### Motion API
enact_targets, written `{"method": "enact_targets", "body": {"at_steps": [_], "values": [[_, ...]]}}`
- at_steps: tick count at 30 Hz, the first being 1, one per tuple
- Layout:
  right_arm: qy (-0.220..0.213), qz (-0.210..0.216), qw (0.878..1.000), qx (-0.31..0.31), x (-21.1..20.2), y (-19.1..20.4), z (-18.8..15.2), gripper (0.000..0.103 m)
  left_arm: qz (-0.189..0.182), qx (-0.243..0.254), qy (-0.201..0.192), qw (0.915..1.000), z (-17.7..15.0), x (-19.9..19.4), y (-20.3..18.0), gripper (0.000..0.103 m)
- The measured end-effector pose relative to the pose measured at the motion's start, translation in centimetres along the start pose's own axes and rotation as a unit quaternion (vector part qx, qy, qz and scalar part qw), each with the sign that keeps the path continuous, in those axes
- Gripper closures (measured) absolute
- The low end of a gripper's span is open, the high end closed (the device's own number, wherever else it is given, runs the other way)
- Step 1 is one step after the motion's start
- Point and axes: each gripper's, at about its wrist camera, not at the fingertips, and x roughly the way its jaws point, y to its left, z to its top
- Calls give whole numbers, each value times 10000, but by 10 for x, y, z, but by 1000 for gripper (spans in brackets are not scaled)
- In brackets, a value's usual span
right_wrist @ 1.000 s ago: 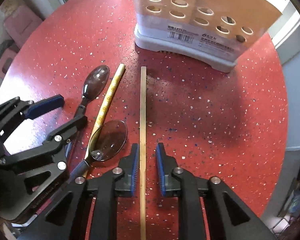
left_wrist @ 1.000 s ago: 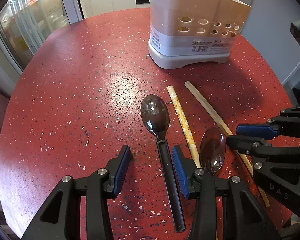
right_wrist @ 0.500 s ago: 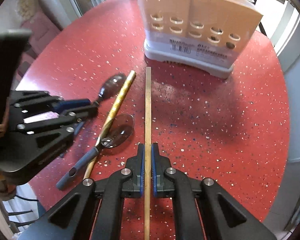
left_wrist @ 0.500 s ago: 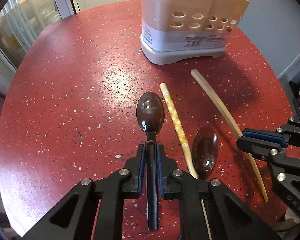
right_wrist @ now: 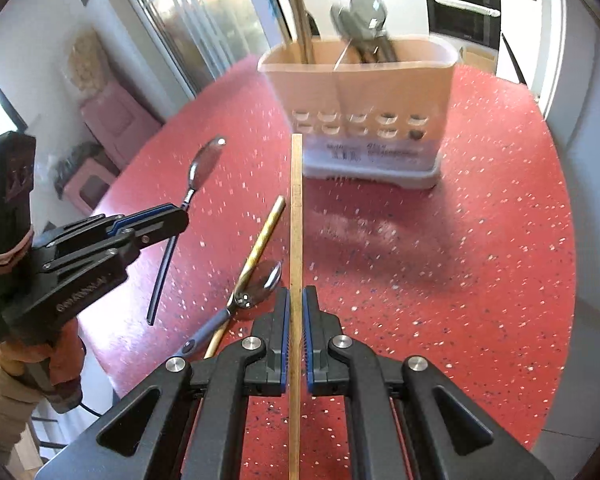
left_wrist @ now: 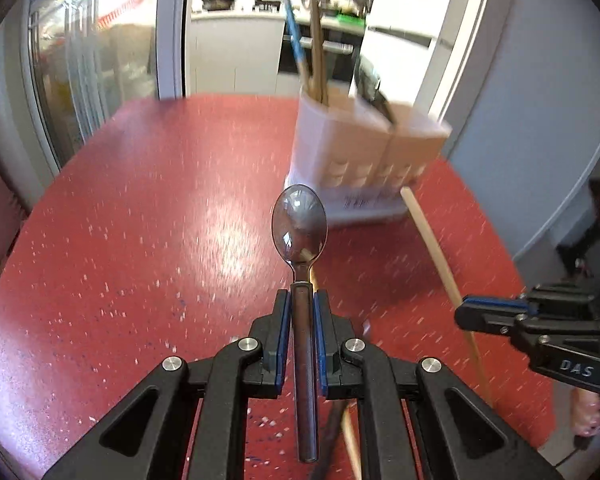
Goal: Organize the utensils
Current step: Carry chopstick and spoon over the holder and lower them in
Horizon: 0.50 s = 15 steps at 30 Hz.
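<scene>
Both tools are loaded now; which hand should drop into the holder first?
Probably right. The right tool grips the plain chopstick, whose tip already points at the holder. The left tool grips the spoon farther back.

Black tongs (left_wrist: 300, 312), blue pads (left_wrist: 283, 336), silver screws, white lettering; orange sleeve (right_wrist: 66, 364).

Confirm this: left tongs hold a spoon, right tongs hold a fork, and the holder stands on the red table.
Wrong on one point: the right tongs hold a plain wooden chopstick, not a fork, as the right wrist view shows. Left tongs do hold a spoon; the holder stands on the red table.
</scene>
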Motion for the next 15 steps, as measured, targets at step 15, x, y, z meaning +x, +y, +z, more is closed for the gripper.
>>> {"method": "enact_targets", "body": {"at_steps": [15], "values": [[-1426,67,9892,330,-82,-16,78,97,-303,-384,-1441,9884,97,-47,-9,63]]}}
